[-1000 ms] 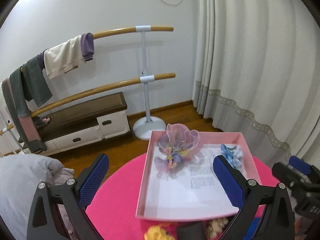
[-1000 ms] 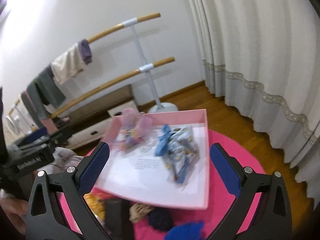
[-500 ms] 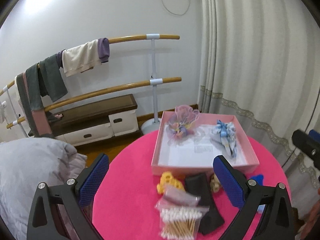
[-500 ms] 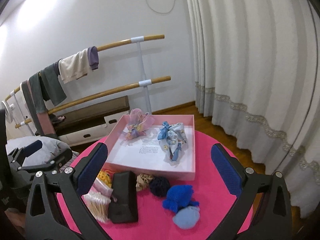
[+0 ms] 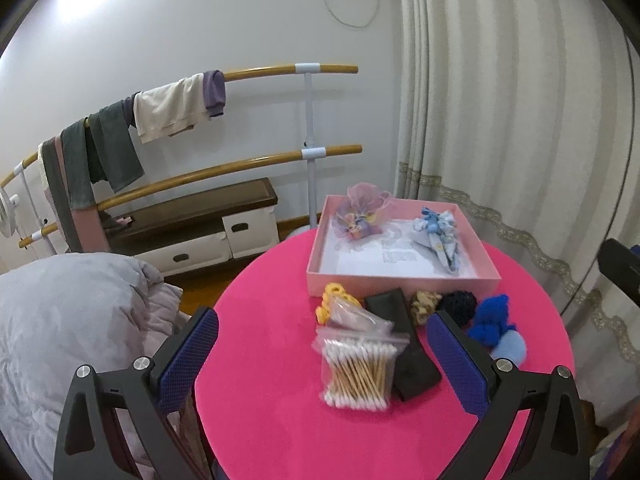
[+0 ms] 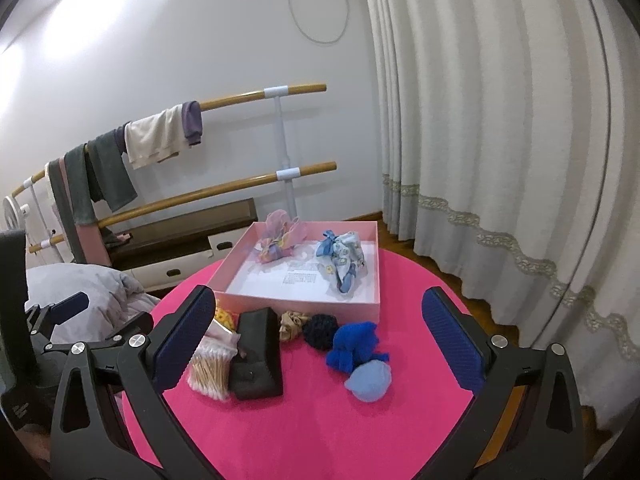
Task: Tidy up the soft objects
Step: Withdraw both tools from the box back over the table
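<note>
left wrist view: i hold the left gripper (image 5: 322,364) spread wide and empty over the pink table (image 5: 272,420), the bag of cotton swabs (image 5: 357,370) right between its fingers; the blue scrunchie (image 5: 490,318) lies ahead to the right, below the pink box (image 5: 400,278).

right wrist view: my right gripper (image 6: 318,342), also spread and empty, looks nearer, the blue scrunchie (image 6: 354,346) dead ahead; only here the pale blue one (image 6: 369,380) shows whole.

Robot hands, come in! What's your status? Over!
Left gripper open, empty. Right gripper open, empty. Two fabric bundles in pink box; scrunchies wait outside. Cotton swab bag nearby.
</note>
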{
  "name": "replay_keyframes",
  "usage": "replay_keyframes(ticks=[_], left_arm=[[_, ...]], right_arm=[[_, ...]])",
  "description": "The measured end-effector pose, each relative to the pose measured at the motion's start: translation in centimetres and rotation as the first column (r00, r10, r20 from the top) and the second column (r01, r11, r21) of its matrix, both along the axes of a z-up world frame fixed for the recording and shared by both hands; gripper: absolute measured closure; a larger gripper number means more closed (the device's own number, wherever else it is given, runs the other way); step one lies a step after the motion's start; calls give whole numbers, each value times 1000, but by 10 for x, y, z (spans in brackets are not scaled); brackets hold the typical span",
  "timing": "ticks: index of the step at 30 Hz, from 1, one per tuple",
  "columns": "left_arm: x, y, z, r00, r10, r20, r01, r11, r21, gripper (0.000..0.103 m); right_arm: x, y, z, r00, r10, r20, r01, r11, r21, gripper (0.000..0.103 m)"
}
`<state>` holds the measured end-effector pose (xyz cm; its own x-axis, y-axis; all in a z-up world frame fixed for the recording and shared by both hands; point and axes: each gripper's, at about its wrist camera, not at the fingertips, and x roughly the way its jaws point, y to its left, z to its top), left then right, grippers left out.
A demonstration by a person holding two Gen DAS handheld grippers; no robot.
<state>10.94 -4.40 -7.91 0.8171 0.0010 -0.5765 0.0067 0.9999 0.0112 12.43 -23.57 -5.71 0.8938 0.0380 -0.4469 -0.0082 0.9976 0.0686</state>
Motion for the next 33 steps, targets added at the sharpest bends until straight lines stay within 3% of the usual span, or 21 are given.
replay_keyframes(ticks=[13, 27, 33], left_arm=[[-48, -16, 15, 999, -28, 24, 28, 1000, -14, 0], [-55, -26, 16, 1000, -20, 21, 21, 1000, -13, 0], [-45, -24, 2, 1000, -8, -20, 8, 1000, -13, 0]], right_arm=[[-31, 5, -2, 1000, -5, 17, 5, 1000, -10, 0], [-39, -3, -2, 1000, -14, 18, 14, 1000, 0, 0], [-34, -17, -12, 999, -41, -12, 41, 999, 7, 0]])
